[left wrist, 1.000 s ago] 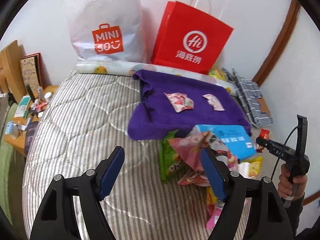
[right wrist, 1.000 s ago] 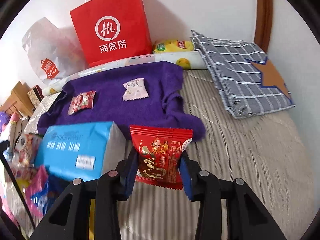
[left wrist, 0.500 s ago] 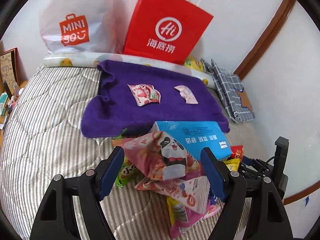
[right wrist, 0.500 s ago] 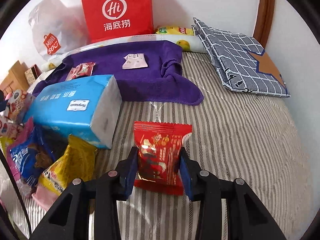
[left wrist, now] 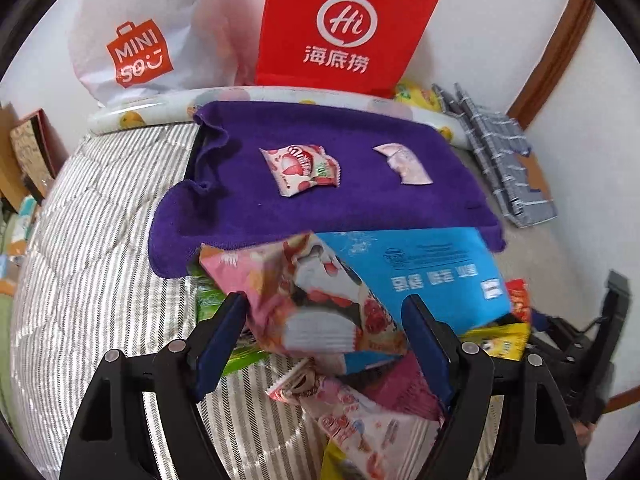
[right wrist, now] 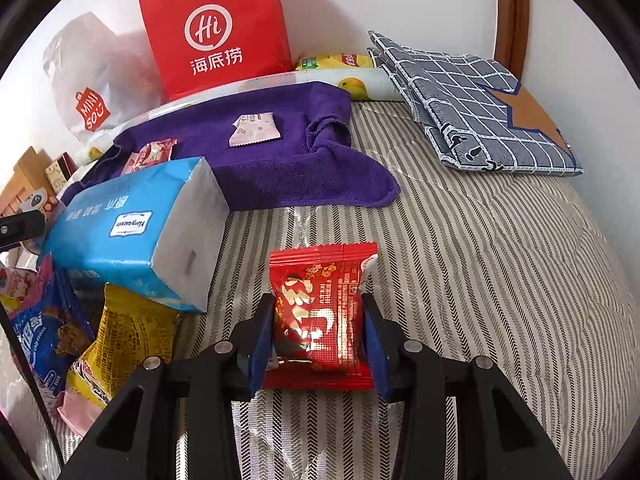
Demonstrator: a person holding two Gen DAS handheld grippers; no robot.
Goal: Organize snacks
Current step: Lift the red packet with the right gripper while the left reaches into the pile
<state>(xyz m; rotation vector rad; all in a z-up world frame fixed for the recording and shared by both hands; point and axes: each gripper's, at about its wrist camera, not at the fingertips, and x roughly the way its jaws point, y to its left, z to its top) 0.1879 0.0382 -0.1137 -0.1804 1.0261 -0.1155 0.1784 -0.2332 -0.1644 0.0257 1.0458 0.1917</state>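
Observation:
My left gripper [left wrist: 324, 320] hangs open over a heap of snack bags. Its blue pads straddle a pink panda snack bag [left wrist: 312, 304] on top, without pressing it. A blue tissue pack [left wrist: 424, 264] lies beside the heap. Behind it, a purple towel [left wrist: 320, 208] carries a pink-white sweet packet [left wrist: 304, 168] and a pale packet [left wrist: 402, 162]. My right gripper [right wrist: 318, 320] holds a red snack packet [right wrist: 320, 292] low on the striped bed to the right of the tissue pack [right wrist: 132, 232]. Its jaws are opening, and the pads still touch the packet's sides.
A red paper bag [left wrist: 348, 28] and a white plastic bag [left wrist: 136, 40] stand against the wall behind the towel. A folded checked cloth [right wrist: 472, 100] lies at the back right, with a yellow packet [right wrist: 336, 62] next to it. Striped mattress [right wrist: 480, 280] spreads to the right.
My left gripper has slid right and down over the snack heap until it straddles the panda bag. My right gripper has lowered the red packet onto the bed, and its grip looks slightly wider.

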